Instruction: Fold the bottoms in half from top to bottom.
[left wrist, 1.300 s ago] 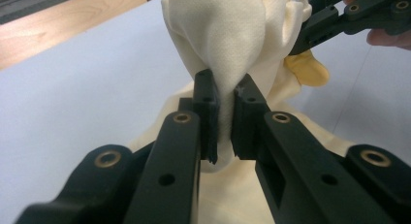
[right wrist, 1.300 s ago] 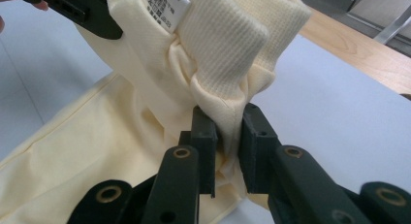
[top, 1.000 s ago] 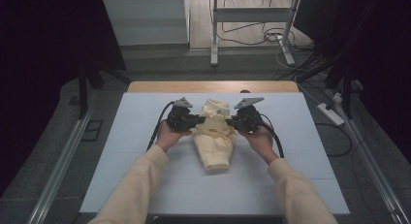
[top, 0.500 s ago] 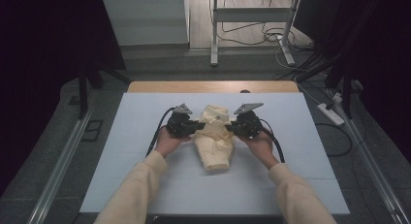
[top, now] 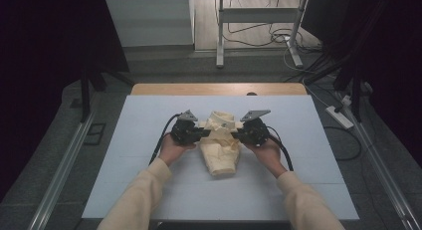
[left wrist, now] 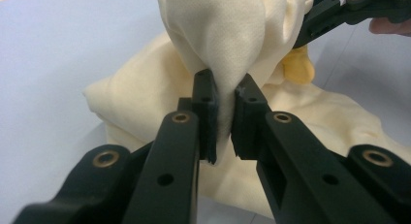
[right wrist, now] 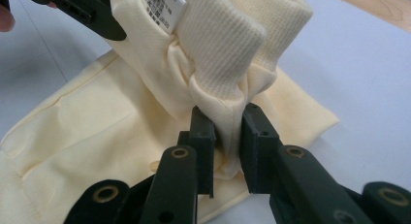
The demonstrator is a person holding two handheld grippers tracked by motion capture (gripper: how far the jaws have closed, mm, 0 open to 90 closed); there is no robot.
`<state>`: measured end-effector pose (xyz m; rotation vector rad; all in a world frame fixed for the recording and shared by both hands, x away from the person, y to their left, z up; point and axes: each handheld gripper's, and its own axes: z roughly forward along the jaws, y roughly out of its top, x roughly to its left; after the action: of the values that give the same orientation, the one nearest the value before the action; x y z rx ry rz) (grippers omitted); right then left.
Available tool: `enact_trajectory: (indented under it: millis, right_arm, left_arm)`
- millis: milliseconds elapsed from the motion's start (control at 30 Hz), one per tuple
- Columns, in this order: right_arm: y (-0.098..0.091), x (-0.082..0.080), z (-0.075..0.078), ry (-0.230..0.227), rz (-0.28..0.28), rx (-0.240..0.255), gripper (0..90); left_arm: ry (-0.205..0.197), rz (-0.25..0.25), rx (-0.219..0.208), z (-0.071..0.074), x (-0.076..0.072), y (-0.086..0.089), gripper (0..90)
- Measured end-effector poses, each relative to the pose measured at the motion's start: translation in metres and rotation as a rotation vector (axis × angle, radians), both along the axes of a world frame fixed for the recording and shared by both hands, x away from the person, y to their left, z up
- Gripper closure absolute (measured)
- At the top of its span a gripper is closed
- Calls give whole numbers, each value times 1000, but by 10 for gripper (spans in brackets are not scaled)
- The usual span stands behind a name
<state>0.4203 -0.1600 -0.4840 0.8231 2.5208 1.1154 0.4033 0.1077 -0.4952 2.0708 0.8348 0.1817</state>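
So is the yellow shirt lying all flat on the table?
No, both tools pinch the cream garment and hold its top bunched up off the white table.

Both forearms in pale cream sleeves reach forward from the near edge of the worktop. The black two-jaw left gripper (top: pixel 203 134) and the black two-jaw right gripper (top: pixel 234 136) face each other near the middle — each pair of jaws pinched tight on cream cloth (top: pixel 219 149).
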Motion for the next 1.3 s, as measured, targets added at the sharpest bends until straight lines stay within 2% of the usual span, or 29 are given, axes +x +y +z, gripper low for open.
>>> enact_trajectory:
  millis: [167, 733, 1300]
  right_arm:
    - [0, -6, -2, -8, 3, -2, 766]
    - [-3, -26, -8, -33, 23, -16, 757]
    - [-6, -40, -12, -26, 40, -30, 734]
  left_arm:
    - [3, -8, -7, -3, -5, 0, 811]
    - [-5, -42, 12, -10, -20, -1, 781]
    - [10, -66, 21, -16, -30, -4, 742]
